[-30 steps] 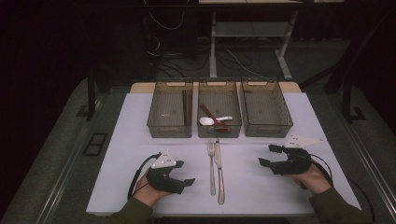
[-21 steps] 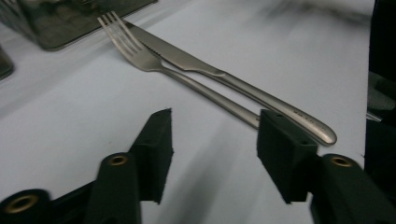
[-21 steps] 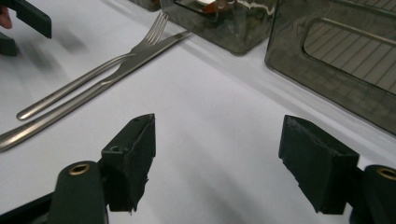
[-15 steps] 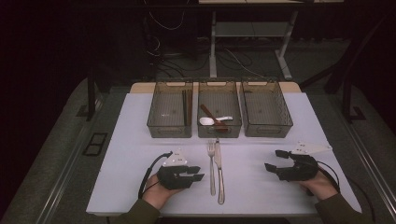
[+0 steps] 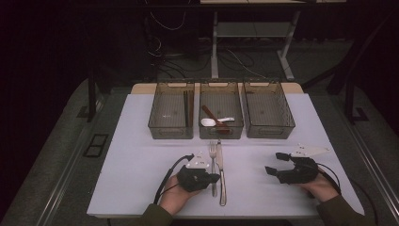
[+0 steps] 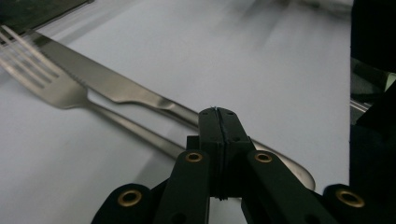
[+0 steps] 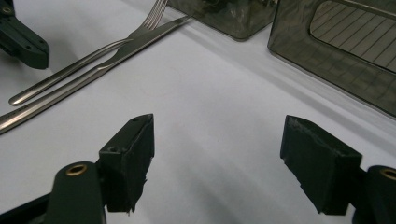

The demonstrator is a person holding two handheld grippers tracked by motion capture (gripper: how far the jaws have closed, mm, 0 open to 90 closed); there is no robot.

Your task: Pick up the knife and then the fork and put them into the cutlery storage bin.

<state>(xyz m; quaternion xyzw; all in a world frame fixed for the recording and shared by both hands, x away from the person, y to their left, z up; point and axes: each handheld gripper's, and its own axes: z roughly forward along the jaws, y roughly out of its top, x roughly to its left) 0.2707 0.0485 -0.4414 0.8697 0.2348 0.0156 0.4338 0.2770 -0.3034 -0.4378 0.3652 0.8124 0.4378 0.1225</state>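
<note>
A steel fork (image 5: 212,162) and a knife (image 5: 221,176) lie side by side on the white table (image 5: 141,165), in front of the middle bin. My left gripper (image 5: 217,178) lies low on the table with its tip at the fork's handle. Its jaws have just been closing and now meet at the tip (image 6: 218,113), with nothing visible between the pads; the fork (image 6: 51,84) and knife (image 6: 116,86) handles pass beneath them. My right gripper (image 5: 275,164) rests at the right, open, with only bare table between its fingers (image 7: 217,140). The fork (image 7: 116,44) and knife (image 7: 93,72) lie to its left.
Three dark see-through bins stand in a row at the back: the left bin (image 5: 162,127) holds dark sticks, the middle bin (image 5: 221,133) holds a white spoon (image 5: 211,122) and a brown utensil, and the right bin (image 5: 268,129) looks bare. Dark floor surrounds the table.
My left gripper has slid right across the table to the fork's handle and its jaws have closed. The right gripper has hardly moved and stays open.
</note>
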